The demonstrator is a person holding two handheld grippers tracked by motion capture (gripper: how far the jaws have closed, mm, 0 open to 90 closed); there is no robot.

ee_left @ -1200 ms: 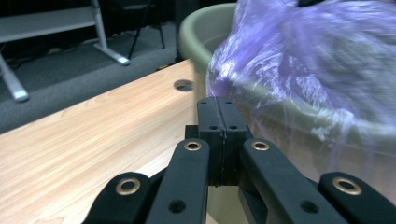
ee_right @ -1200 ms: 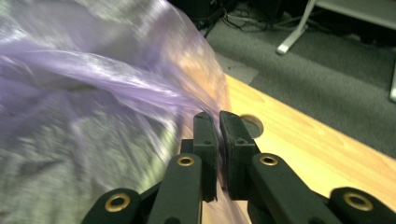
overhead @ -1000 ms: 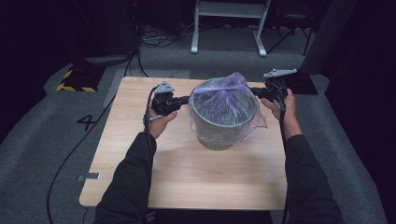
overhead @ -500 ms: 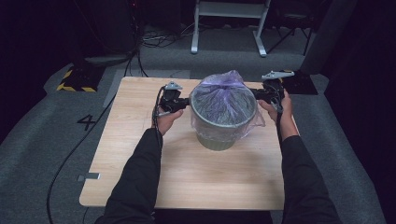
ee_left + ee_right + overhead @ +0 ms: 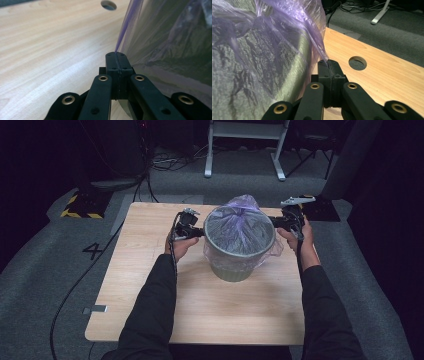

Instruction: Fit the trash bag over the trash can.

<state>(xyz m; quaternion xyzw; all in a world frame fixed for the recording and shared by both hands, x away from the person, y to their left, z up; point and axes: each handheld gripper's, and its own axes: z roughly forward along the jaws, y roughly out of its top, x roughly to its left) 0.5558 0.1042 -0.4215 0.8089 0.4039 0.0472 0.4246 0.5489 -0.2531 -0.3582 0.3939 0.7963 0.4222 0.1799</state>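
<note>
Left tongs [image 5: 116, 56] and right tongs [image 5: 328, 63] clamped on thin crinkly purple bag [image 5: 240, 227], round grey bin [image 5: 232, 270], pale wooden table [image 5: 150, 285]

High view fixed above the person's side, facing forward and down over the table [image 5: 150, 270], both gripper views close, level, facing the purple bag [image 5: 170, 37], shared by all.

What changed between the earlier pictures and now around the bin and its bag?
The left gripper, shut on the purple bag, moved in toward the bin and slightly down, drawing the film over the rim. The right gripper stayed put, still pinching the bag's other edge. The bin kept its place on the table.
</note>
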